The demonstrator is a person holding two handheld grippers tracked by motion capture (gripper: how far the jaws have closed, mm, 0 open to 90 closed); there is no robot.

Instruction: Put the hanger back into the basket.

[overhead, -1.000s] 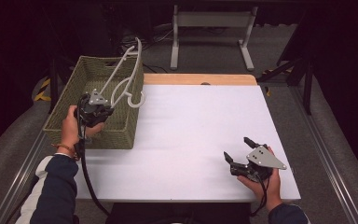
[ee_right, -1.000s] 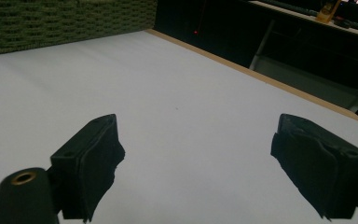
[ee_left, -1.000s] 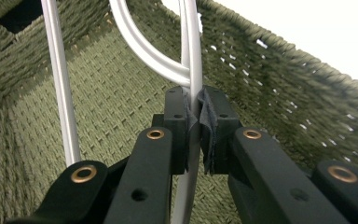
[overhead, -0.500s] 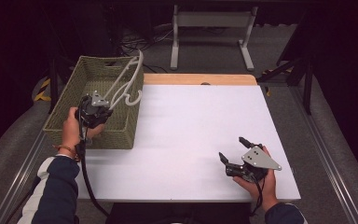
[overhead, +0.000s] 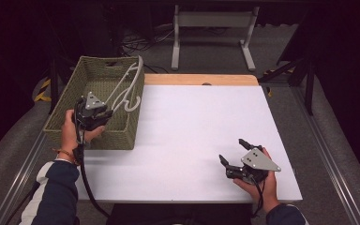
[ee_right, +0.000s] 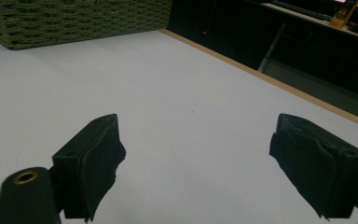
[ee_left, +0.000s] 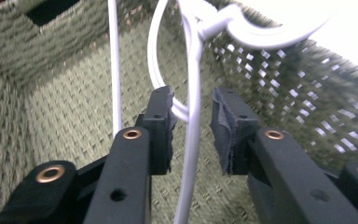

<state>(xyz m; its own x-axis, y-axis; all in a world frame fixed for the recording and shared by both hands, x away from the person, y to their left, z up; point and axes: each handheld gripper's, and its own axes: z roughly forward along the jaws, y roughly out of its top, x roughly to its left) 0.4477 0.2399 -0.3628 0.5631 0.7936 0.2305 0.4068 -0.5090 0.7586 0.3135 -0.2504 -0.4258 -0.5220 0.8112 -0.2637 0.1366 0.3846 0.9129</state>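
Several white plastic hangers (overhead: pixel 127 86) lie in the green woven basket (overhead: pixel 117 136) at the table's left, their hooks leaning over its right wall. My left gripper (overhead: pixel 105 115) reaches into the basket. In the left gripper view its jaws (ee_left: pixel 193 109) have just been opening, and a thin hanger bar (ee_left: pixel 189 149) stands between the pads with a gap on each side. My right gripper (overhead: pixel 232 150) rests low over the white table (overhead: pixel 192 122) near the front right. It is open, its jaws (ee_right: pixel 198 140) have just been closing a little, and nothing lies between them.
The basket's corner (ee_right: pixel 74 21) shows far off in the right gripper view. A strip of wood (overhead: pixel 197 79) edges the table at the back. Beyond it stand a grey metal frame (overhead: pixel 211 18) and cables on the floor.
The hangers have sunk lower into the basket and now lean on its right wall. The left jaws have come apart off the hanger bar. The right hand has hardly shifted.
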